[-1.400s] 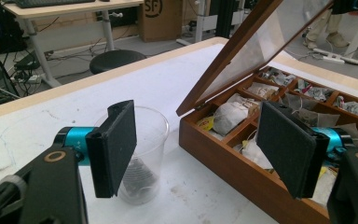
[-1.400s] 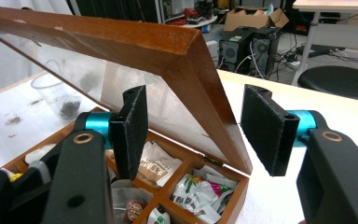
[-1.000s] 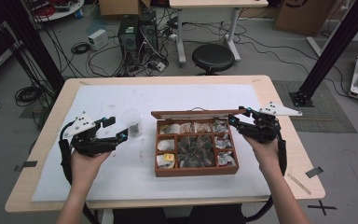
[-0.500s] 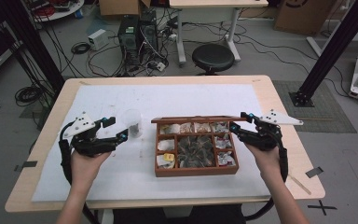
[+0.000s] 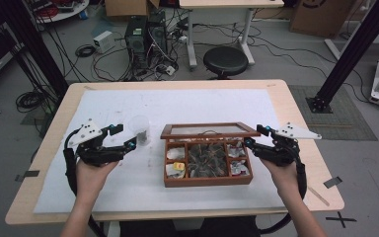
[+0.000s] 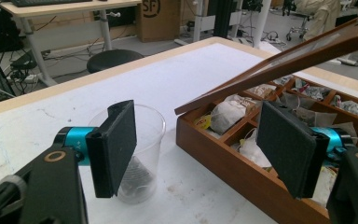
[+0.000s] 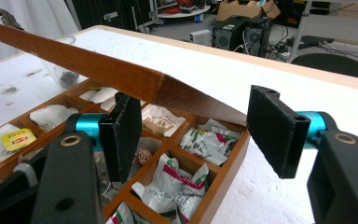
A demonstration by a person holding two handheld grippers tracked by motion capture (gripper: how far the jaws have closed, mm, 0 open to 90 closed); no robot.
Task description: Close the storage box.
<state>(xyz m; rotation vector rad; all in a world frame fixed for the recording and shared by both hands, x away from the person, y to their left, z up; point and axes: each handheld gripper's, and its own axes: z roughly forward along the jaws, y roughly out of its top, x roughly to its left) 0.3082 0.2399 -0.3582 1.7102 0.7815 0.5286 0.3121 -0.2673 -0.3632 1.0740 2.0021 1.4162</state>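
— How many items on the counter [image 5: 286, 98]?
— One wooden tea box [image 5: 207, 175], lid [image 5: 209, 130] half-raised, and one clear plastic cup [image 5: 140, 129] just left of it.

— And the jaws?
— Left gripper [image 5: 127, 138] gapes beside the cup; right gripper [image 5: 252, 138] gapes at the box's right corner, beneath the lid edge.

High view overhead, facing 12 o'clock; both gripper views sit low, close, sharing the wooden box [image 5: 207, 155].
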